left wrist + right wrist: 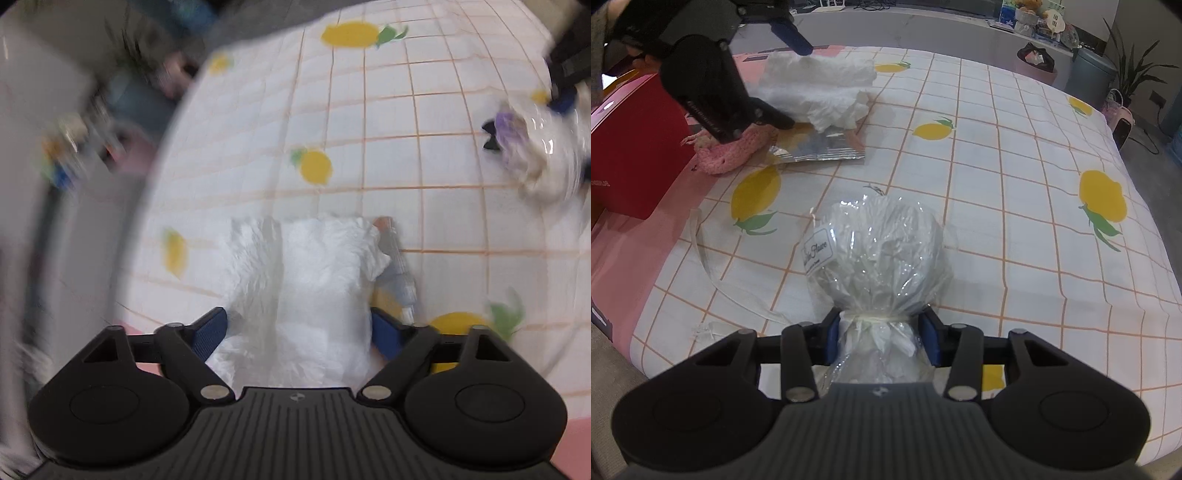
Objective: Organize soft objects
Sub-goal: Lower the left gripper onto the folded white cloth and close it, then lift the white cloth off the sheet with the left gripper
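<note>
Two grippers, left gripper (pixel 298 334) clamping white fluffy cloth (pixel 299 280), right gripper (pixel 882 338) pinching wrapped bouquet (pixel 877 254) neck

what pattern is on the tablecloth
White with an orange grid and yellow lemons with green leaves on the tablecloth; clearest in the right wrist view.

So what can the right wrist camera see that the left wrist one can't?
Only the right wrist view shows the red box, the pink crocheted item, the silver foil packet, and the right gripper shut on the bouquet's tied neck.

Only the left wrist view shows the left gripper closed around the white fluffy cloth.

Both show the lemon-print sheet, the cloth, and the cellophane-wrapped bouquet, blurred in the left view.
</note>
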